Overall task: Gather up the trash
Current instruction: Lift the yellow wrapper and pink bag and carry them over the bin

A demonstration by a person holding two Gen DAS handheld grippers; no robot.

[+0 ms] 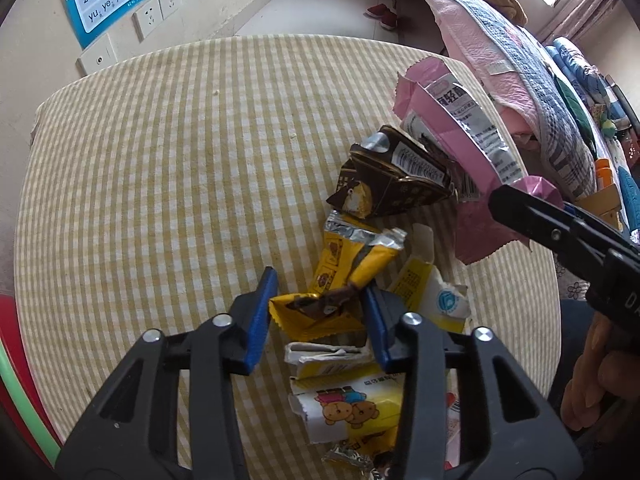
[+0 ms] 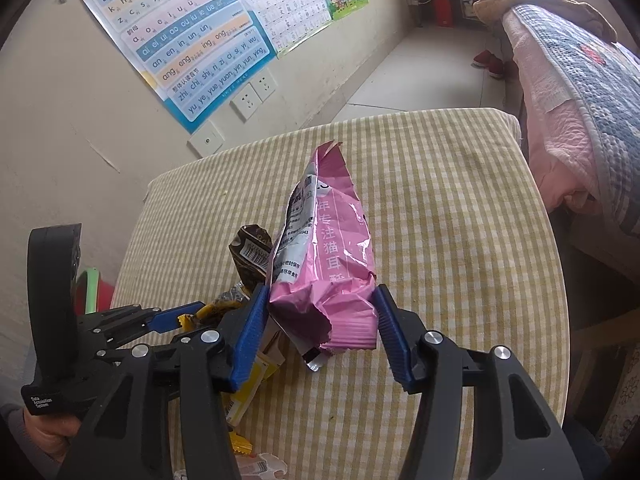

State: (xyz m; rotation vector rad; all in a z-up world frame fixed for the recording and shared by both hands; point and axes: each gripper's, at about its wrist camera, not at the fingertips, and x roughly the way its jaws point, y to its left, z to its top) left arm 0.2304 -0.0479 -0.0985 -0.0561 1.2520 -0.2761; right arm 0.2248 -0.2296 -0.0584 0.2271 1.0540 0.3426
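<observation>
Pink snack bag [image 2: 328, 264] sits pinched in the right claw [image 2: 320, 320], left claw [image 1: 320, 304] closed onto a yellow wrapper [image 1: 320, 316], both wrappers on the checked worktop [image 1: 160, 200], nothing binned, brown wrapper [image 1: 396, 176] and scraps left.

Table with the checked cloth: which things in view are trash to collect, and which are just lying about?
Job:
- pink bag, between the right gripper pads
- yellow wrapper, between the left gripper pads
- brown wrapper
- torn yellow-and-white wrappers

Lying about:
- quilts on the bed
- red shoes on the floor
- wall posters
</observation>
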